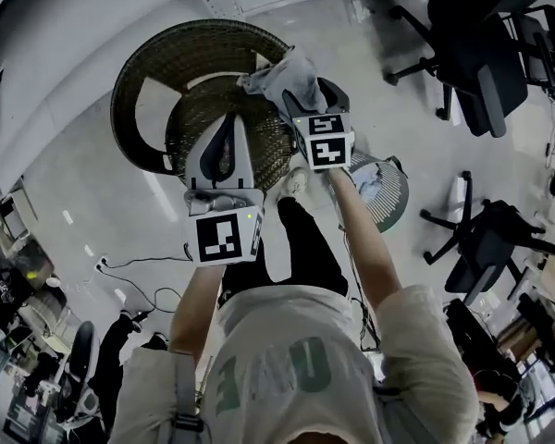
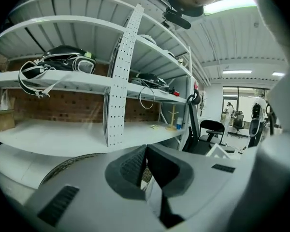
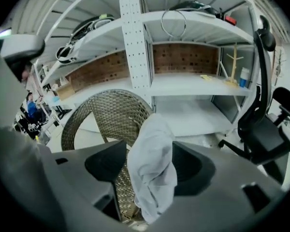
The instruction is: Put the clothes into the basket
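Item 1. Basket (image 1: 157, 58): round, dark woven wicker with a wide rim, standing on the pale floor. It is the reference for every entry below.

Item 2. Garment (image 3: 152, 178): pale grey-white cloth, crumpled. It hangs directly above the basket's opening, between the jaws of the right gripper. None of it can be seen resting inside the basket.

Item 3. Right gripper (image 3: 150, 146): over the far side of the basket, angled down towards it. The jaws stand wide apart. The garment droops in the gap between them, and wicker shows between the cloth and the left pad, so nothing is clamped.

Item 4. Left gripper (image 2: 145, 151): over the near side of the basket, just beside the right gripper. The jaws are brought together with nothing between them. A sliver of wicker shows below the pads.

Item 5. White shelving (image 3: 183, 88): just behind the basket, backed by brick.

Item 6. Black office chair (image 1: 481, 58): well apart from the basket, to its right in the head view.
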Tool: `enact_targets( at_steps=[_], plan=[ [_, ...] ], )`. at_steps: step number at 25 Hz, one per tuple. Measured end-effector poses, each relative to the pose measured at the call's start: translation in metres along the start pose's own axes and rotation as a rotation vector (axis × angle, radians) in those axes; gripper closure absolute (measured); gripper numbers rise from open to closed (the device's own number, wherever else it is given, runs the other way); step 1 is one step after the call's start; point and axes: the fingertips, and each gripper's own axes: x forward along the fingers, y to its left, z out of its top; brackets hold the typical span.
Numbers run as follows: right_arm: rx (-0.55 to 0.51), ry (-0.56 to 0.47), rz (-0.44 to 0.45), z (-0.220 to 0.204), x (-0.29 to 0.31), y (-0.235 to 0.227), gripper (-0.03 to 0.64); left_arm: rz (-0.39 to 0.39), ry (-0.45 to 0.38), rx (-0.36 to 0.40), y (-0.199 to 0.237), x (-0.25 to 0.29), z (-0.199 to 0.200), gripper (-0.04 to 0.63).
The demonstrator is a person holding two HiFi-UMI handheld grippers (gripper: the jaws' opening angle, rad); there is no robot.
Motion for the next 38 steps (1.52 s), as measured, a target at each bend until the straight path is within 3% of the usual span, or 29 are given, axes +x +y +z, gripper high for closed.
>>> enact_targets(
  at_steps=[6, 9, 12, 23, 25, 30, 38],
  plan=[
    [0.042, 0.132, -0.050, -0.032, 0.034, -0.014, 0.334, 0.031, 0.039, -0.004, 0.021, -0.002, -0.018, 0.577],
    [0.044, 0.132, -0.076, -0.031, 0.039, -0.020, 0.336, 0.036, 0.030, 0.003, 0.025, 0.002, -0.019, 0.578],
    [0.030, 0.108, -0.130, -0.032, 0.038, -0.032, 0.458, 0.026, 0.024, 0.008, 0.023, 0.003, -0.019, 0.578],
    [-0.009, 0.101, -0.136, -0.024, 0.029, -0.027, 0.528, 0.021, 0.011, -0.011, 0.032, 0.004, -0.008, 0.577],
    [-0.001, 0.081, -0.133, -0.016, 0.020, -0.024, 0.578, 0.014, 0.010, -0.017, 0.033, 0.007, -0.006, 0.577],
    [0.045, 0.009, -0.142, 0.018, -0.009, -0.023, 0.578, -0.023, -0.049, -0.010, 0.020, 0.011, 0.031, 0.577],
    [0.041, -0.226, -0.188, 0.128, -0.098, -0.021, 0.578, -0.065, -0.162, 0.027, 0.007, 0.002, 0.113, 0.577]
  ],
)
